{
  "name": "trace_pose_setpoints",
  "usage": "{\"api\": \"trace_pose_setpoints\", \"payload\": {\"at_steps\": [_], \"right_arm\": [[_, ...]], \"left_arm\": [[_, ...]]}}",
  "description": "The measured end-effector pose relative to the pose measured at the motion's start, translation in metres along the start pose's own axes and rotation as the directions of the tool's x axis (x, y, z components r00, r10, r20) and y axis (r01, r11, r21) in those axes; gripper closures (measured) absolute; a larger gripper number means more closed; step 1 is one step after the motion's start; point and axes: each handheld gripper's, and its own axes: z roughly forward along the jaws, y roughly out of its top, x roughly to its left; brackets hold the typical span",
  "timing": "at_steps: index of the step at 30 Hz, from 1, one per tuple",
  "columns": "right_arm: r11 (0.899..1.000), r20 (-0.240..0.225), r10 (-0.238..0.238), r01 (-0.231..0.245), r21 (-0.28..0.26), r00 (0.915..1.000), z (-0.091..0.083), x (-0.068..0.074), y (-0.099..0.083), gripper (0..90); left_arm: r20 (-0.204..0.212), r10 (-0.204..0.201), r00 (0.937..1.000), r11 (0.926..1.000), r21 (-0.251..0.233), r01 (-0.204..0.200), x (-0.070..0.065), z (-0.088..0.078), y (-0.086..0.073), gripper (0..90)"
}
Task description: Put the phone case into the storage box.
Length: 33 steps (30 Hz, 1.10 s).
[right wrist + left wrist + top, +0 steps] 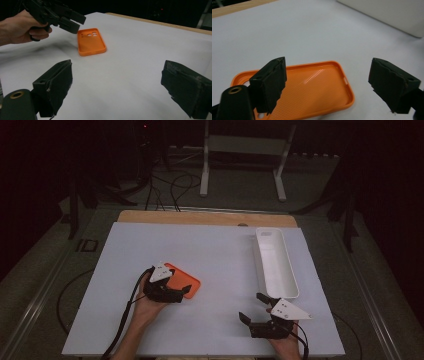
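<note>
My left tool (186,291) hovers spread over the orange case (312,87), straddling it for a pinch; right tool (251,307) idles spread, apart.

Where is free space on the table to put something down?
The sheet is bare between the orange case and the white tray, and along its far edge. It is crowded near the left gripper over the case, and near the right gripper.
</note>
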Motion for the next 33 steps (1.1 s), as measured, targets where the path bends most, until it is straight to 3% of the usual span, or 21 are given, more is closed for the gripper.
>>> {"api": "trace_pose_setpoints", "payload": {"at_steps": [2, 7, 8, 11, 16, 33], "right_arm": [[1.000, 0.001, 0.002, -0.002, 0.000, 1.0000, 0.000, 0.000, 0.000, 10.0], [1.000, 0.000, 0.002, -0.002, 0.002, 1.0000, 0.000, 0.000, 0.000, 10.1], [1.000, 0.001, 0.001, -0.001, 0.002, 1.0000, 0.000, 0.000, 0.000, 10.1], [1.000, 0.000, -0.002, 0.002, 0.004, 1.0000, 0.001, 0.000, 0.000, 10.1], [1.000, 0.002, -0.001, 0.001, 0.003, 1.0000, 0.001, 0.000, 0.000, 10.1], [1.000, 0.002, 0.000, 0.000, 0.002, 1.0000, 0.001, 0.000, 0.000, 10.8]], "left_arm": [[-0.005, -0.004, 1.0000, 1.0000, 0.002, 0.004, -0.002, 0.002, 0.000, 19.9], [0.006, -0.027, 0.9996, 0.9995, 0.014, 0.027, -0.003, 0.005, 0.000, 45.6], [0.024, -0.036, 0.9990, 0.9992, 0.016, 0.036, -0.002, 0.006, 0.000, 51.6], [0.056, -0.032, 0.9979, 0.9991, 0.029, 0.031, -0.002, 0.009, -0.002, 65.2], [0.057, -0.014, 0.9983, 0.9978, 0.066, 0.010, -0.006, 0.013, -0.004, 89.4], [0.047, -0.010, 0.9988, 0.9944, 0.106, 0.005, -0.014, 0.025, -0.007, 90.0]]}}
